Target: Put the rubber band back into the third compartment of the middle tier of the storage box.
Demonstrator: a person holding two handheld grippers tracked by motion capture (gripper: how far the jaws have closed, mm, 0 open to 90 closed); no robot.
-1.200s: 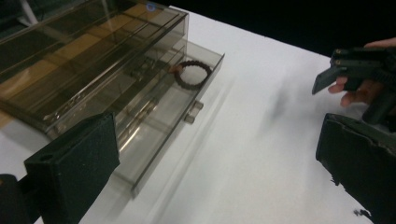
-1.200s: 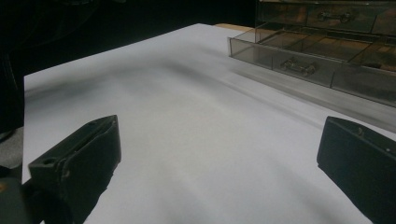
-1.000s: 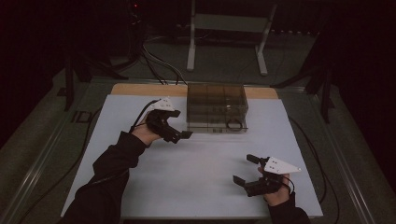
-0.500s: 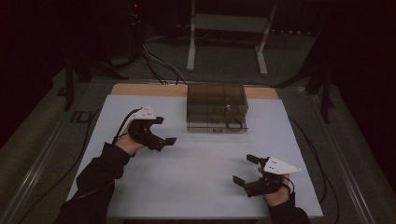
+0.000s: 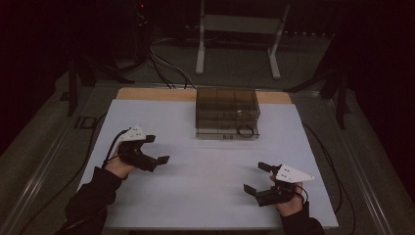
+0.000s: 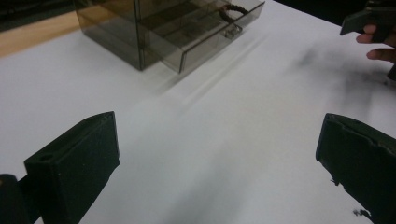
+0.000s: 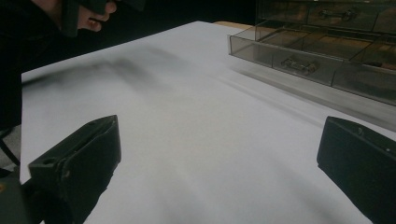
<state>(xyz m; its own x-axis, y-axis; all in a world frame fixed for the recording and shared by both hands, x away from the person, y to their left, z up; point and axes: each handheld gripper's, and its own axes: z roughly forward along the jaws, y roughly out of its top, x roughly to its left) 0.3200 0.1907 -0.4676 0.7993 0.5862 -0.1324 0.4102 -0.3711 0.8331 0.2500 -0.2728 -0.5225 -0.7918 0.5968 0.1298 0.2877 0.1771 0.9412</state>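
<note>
Both grippers gape empty over the white table: left gripper and right gripper well apart, smoky drawer box ahead between them, bottom drawer pulled out.

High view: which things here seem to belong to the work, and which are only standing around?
Probably part of the work:
- smoky clear drawer box, bottom drawer pulled out a little
- black ring in that drawer
- left tongs, open
- right tongs, open

Only standing around:
- white stand beyond the table
- cables on the floor
</note>
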